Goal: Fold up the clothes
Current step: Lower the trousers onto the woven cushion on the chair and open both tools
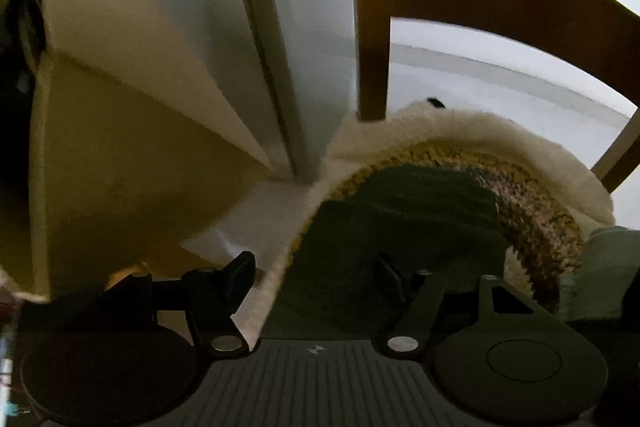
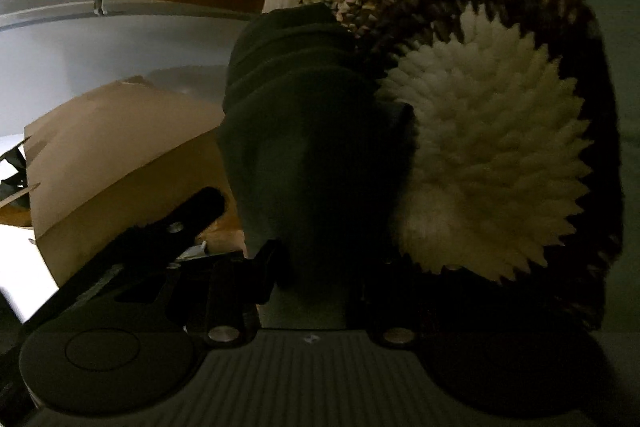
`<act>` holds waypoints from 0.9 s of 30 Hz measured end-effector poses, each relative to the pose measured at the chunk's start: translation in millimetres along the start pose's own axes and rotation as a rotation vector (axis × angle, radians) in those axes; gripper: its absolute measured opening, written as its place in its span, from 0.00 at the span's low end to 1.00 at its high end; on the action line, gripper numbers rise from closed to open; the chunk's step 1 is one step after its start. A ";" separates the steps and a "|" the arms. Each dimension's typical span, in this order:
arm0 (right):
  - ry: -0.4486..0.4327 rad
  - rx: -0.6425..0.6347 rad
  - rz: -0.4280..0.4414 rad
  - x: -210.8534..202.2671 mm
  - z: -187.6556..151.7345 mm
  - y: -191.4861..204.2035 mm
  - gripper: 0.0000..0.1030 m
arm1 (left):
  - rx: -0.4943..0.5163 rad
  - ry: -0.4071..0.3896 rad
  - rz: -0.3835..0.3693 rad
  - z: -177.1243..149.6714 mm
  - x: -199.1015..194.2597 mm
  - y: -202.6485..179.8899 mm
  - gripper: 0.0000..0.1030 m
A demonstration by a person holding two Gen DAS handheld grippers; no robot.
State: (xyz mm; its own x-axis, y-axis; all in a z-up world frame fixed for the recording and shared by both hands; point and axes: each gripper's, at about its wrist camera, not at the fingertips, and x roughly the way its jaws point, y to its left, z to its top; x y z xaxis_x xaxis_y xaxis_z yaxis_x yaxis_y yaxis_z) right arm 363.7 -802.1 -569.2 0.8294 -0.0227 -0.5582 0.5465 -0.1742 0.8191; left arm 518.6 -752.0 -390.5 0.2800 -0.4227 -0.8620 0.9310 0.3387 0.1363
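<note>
The right gripper (image 2: 320, 267) is clenched on bunched green cloth (image 2: 296, 99). The left gripper (image 1: 316, 275) stands released over the cloth, near a woven mat (image 1: 532, 211). The cloth is being laid down, I think; next it needs spreading flat.

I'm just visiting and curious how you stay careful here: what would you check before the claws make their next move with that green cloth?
1. Left claw open: ok, fingers spread, nothing pinched.
2. Green garment between the right claw fingers: ok. Firmly pinched: cannot tell, too dark.
3. Garment lying flat: not ok, bunched in pleats.
4. Crocheted piece free of the garment: not ok, they touch.
5. Wooden chair leg and cardboard box apart from the claws: ok.
</note>
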 end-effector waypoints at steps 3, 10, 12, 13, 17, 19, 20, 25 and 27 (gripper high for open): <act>0.039 -0.039 -0.034 6.8 7.8 3.7 0.53 | -0.016 -0.032 0.079 -4.7 -24.8 2.6 0.66; 0.132 -0.174 -0.171 7.6 25.8 37.7 0.56 | -0.203 -0.040 0.177 -22.1 -96.2 11.1 0.67; 0.149 -0.212 -0.232 3.2 28.0 50.0 0.56 | -0.266 -0.037 0.188 -27.4 -117.5 8.7 0.67; 0.160 -0.230 -0.260 0.9 28.9 55.8 0.56 | -0.295 -0.037 0.192 -29.6 -127.1 6.4 0.67; 0.253 -0.309 -0.358 -10.3 33.5 81.4 0.56 | -0.407 -0.038 0.220 -33.1 -163.8 -10.4 0.67; 0.321 -0.437 -0.370 -15.3 33.2 102.1 0.56 | -0.480 -0.047 0.238 -33.8 -186.3 -21.1 0.67; 0.349 -0.519 -0.365 -18.9 30.3 112.6 0.56 | -0.516 -0.052 0.249 -34.2 -197.0 -26.7 0.67; 0.455 -0.826 -0.348 -45.5 19.6 147.1 0.56 | -0.710 -0.078 0.303 -38.7 -248.9 -57.8 0.69; 0.494 -0.908 -0.358 -54.3 14.3 164.7 0.56 | -0.780 -0.093 0.326 -41.6 -268.4 -71.0 0.70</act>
State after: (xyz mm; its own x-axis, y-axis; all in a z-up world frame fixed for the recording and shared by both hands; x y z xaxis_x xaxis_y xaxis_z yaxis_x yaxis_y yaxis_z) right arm 407.1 -843.6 -405.9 0.4496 0.3173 -0.8350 0.4792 0.7032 0.5253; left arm 367.6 -627.6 -189.1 0.5562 -0.2595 -0.7895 0.3817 0.9236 -0.0346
